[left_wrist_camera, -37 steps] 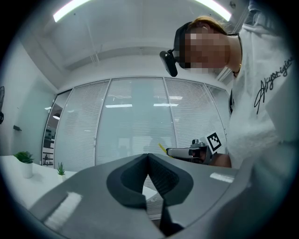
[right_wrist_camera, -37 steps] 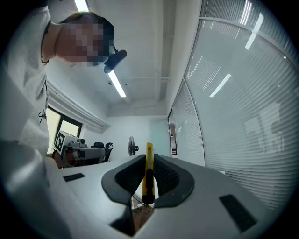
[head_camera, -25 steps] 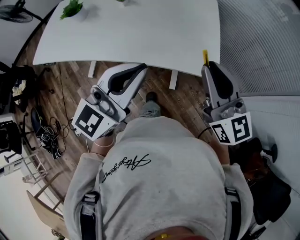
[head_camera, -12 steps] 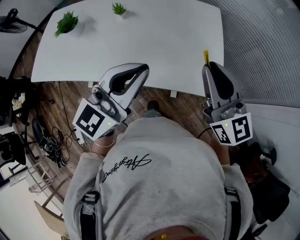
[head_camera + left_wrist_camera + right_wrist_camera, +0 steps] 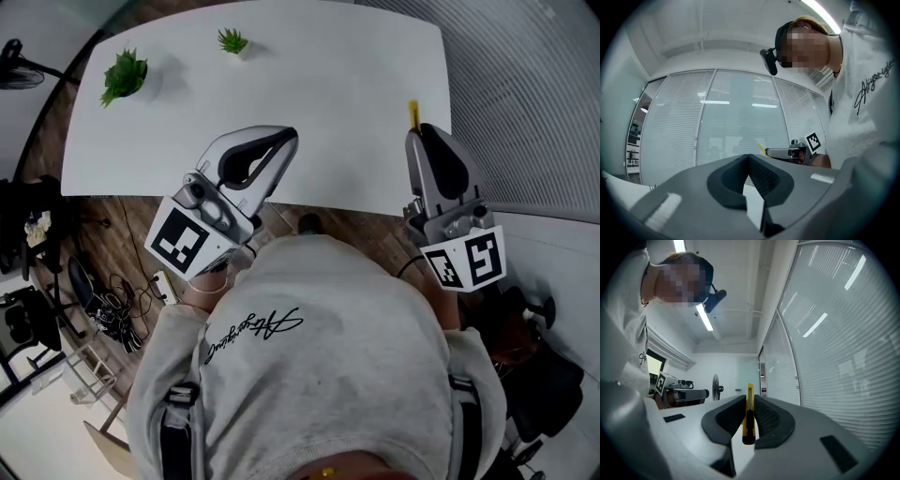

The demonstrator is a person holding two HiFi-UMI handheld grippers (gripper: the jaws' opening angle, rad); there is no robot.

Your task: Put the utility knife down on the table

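Both grippers held about level, tips over the near edge of the white table (image 5: 328, 75).
Right gripper (image 5: 419, 131) pinches the yellow utility knife (image 5: 749, 416) upright, its tip projecting forward above the table. Left gripper (image 5: 284, 139) has its jaws pressed together on nothing. The cursive script on the sweatshirt (image 5: 253, 330) is unreadable. Open tabletop lies ahead, and two potted plants (image 5: 123, 75) stand far left.

1. Left claw (image 5: 285, 140), centre-left of the head view, points up-frame, level; its jaw tips meet with nothing between them.
2. Right claw (image 5: 421, 133), at right, points up-frame, jaws clamped on the utility knife (image 5: 411, 113).
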